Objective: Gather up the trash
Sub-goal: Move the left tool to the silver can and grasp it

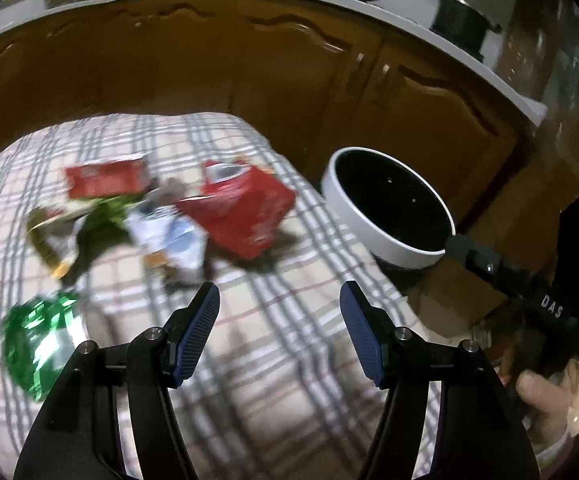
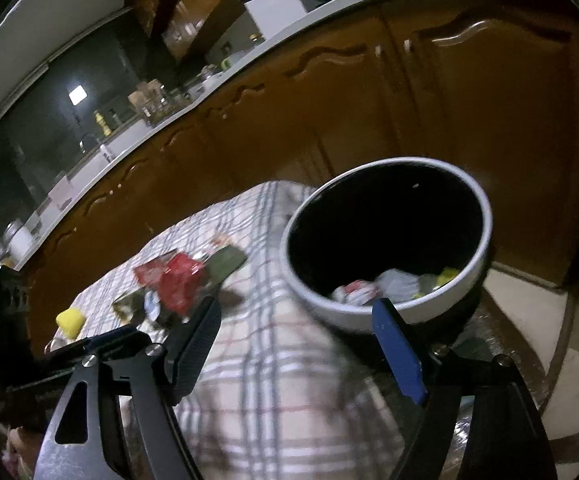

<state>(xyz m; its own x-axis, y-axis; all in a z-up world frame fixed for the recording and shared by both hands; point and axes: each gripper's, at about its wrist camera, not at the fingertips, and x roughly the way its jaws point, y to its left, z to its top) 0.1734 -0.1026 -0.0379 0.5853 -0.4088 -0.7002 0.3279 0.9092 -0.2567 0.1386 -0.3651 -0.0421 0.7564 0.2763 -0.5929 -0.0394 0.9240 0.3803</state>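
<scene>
Left wrist: your left tool (image 1: pixel 279 300) released, empty, over checked counter (image 1: pixel 289 360); wrappers (image 1: pixel 241 208) ahead. Right tool (image 2: pixel 297 320) released, empty, near bin (image 2: pixel 385 240).

The room is dim and yellowish. Both pictures are smeared with blur, most on the wrappers (image 1: pixel 177 216). Edges bend round and go black. A bright lamp reflection (image 2: pixel 78 93) shines far left.

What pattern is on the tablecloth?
The tablecloth is cream plaid with grey and reddish stripes, clearest in the left wrist view.
</scene>
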